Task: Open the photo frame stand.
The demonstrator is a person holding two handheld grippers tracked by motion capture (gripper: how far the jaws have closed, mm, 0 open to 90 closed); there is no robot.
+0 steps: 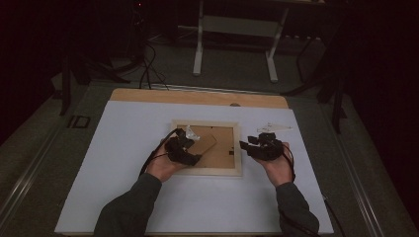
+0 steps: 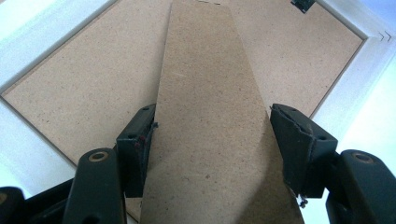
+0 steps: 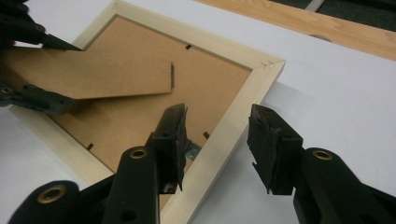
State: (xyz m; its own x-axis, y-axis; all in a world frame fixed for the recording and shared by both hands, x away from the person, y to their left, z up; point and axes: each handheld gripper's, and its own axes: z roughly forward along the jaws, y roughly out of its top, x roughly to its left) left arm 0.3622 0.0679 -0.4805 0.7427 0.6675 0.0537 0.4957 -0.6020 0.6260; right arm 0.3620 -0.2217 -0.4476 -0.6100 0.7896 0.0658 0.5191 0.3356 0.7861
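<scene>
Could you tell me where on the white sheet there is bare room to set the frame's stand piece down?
Bare sheet lies left of the picture frame and along the near edge between the sleeves. It is crowded around the frame, where the left gripper and right gripper work, and by the clear plastic piece behind the right one.

I see a pale, unpainted wood picture frame (image 1: 206, 171) lying on a white sheet (image 1: 123, 148) over the light-brown wooden tabletop (image 1: 197, 96). Its backing board (image 3: 140, 112) is speckled tan fibreboard, and the stand flap (image 2: 210, 116) matches it. Both of my hand-held grippers, left (image 1: 190, 143) and right (image 1: 249, 143), are matte black with 2 brass-coloured rivets each. My sleeves (image 1: 128, 207) are dark grey-green.
</scene>
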